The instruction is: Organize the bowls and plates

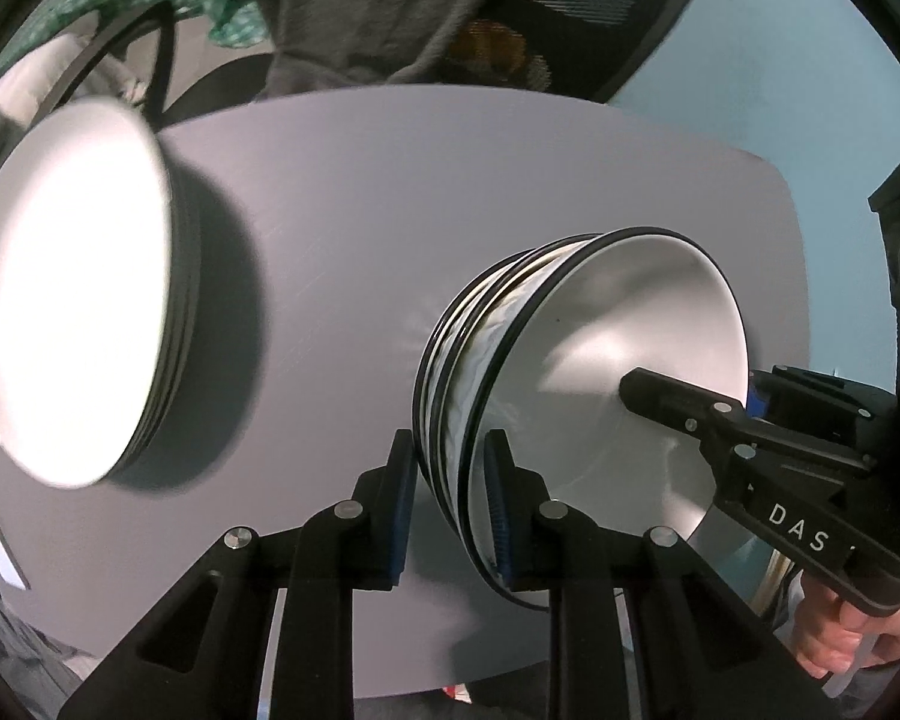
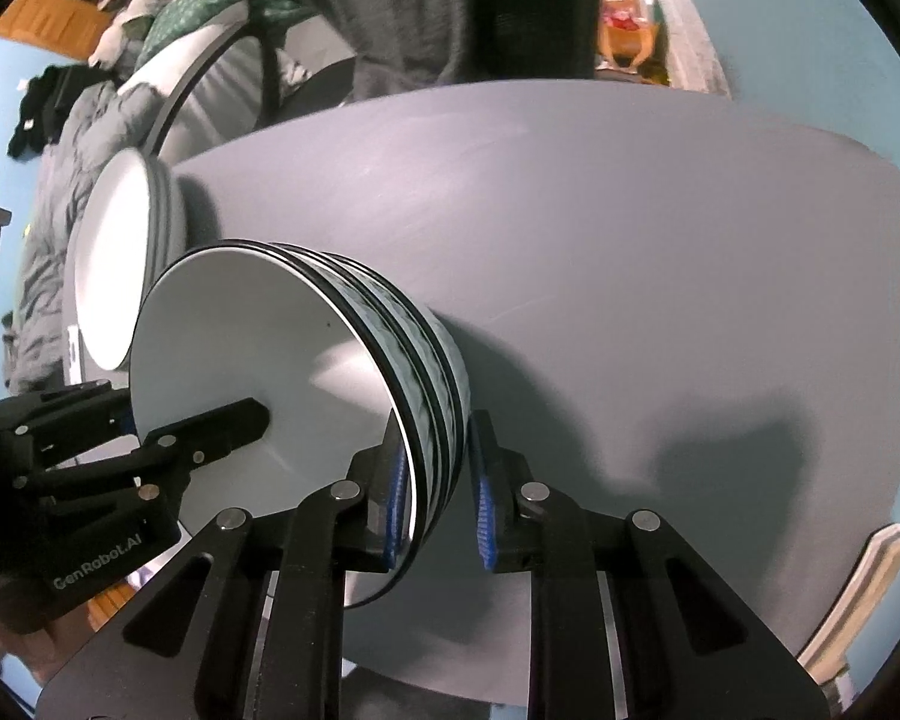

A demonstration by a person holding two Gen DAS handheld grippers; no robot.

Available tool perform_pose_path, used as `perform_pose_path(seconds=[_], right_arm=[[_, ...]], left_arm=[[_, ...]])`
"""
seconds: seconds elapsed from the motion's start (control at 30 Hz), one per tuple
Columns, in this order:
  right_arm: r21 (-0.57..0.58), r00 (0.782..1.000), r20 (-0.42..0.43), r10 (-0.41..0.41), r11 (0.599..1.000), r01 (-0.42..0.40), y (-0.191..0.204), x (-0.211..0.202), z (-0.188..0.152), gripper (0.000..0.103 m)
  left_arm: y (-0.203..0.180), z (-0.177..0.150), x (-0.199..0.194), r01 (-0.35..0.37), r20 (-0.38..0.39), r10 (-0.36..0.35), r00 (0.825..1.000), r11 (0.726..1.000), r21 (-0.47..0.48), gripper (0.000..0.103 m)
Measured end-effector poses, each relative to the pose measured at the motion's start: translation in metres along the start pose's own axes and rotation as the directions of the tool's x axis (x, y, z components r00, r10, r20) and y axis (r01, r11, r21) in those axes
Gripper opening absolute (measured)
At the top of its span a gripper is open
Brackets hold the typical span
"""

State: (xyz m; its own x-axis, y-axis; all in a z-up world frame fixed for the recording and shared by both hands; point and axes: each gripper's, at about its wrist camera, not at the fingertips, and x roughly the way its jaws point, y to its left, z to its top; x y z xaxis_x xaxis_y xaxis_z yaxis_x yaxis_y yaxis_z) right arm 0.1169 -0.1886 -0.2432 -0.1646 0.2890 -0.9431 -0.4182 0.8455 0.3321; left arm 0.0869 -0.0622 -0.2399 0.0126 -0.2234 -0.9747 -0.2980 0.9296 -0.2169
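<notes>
Both grippers pinch the stacked bowls' (image 1: 576, 372) rim
Left gripper (image 1: 450, 510), right gripper (image 2: 438, 498); only right view shows wooden furniture (image 2: 48, 12), upper left

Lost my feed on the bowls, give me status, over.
Left hand-held gripper and right hand-held gripper both clamped on bowl stack rims. Plate stack beside it. Table between them unobstructed.

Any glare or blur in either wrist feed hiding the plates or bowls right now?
Left wrist view: the plate stack is blown out white and motion-smeared; the stacked bowls stay sharp. Right wrist view: the bowls are clear, the far plates slightly blurred, with shadows on the table.
</notes>
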Motion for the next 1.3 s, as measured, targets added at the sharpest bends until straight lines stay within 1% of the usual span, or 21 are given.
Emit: perform_pose_path(seconds=[0.23,0.43,0.77,0.97,1.07,1.17,1.2,1.23,1.3], right_arm=[[-0.047,1.0,-0.02,-0.006,0.999,0.005,0.038,0.015,-0.004,0.019],[-0.08,0.999,-0.035,-0.014,0.997,0.011,0.067,0.028,-0.006,0.019],[-0.07,0.999,-0.037,-0.007,0.998,0.004,0.101,0.04,-0.019,0.019],[-0.063,0.999,-0.04,-0.017,0.998,0.015,0.119,0.045,-0.026,0.019],[-0.047,0.999,-0.041,-0.02,0.999,0.018,0.116,0.046,-0.024,0.019],[-0.022,0.999,-0.038,-0.004,1.0,0.003,0.111,0.045,-0.025,0.019],[-0.016,0.999,-0.036,0.007,1.0,-0.008,0.109,0.045,-0.025,0.021],[-0.012,0.999,-0.035,0.014,1.0,-0.015,0.108,0.045,-0.025,0.022],[0.006,0.999,-0.033,0.03,1.0,-0.03,0.106,0.046,-0.025,0.024]], left_arm=[[0.033,-0.03,-0.01,-0.006,0.023,0.007,1.0,0.999,-0.045,0.022],[0.066,-0.051,-0.015,0.002,0.038,0.001,0.999,0.996,-0.088,0.022],[0.107,-0.079,-0.021,0.006,0.056,0.0,0.998,0.993,-0.115,0.021],[0.114,-0.078,-0.018,0.023,0.064,-0.016,0.998,0.994,-0.107,0.021],[0.112,-0.077,-0.017,0.021,0.063,-0.015,0.998,0.996,-0.088,0.021],[0.106,-0.073,-0.013,0.01,0.064,-0.006,0.998,0.998,-0.057,0.021],[0.104,-0.071,-0.011,0.004,0.061,-0.001,0.998,0.999,-0.051,0.021],[0.103,-0.069,-0.008,0.0,0.053,0.002,0.999,0.999,-0.046,0.022],[0.102,-0.067,-0.006,0.012,0.052,-0.01,0.999,0.999,-0.039,0.029]])
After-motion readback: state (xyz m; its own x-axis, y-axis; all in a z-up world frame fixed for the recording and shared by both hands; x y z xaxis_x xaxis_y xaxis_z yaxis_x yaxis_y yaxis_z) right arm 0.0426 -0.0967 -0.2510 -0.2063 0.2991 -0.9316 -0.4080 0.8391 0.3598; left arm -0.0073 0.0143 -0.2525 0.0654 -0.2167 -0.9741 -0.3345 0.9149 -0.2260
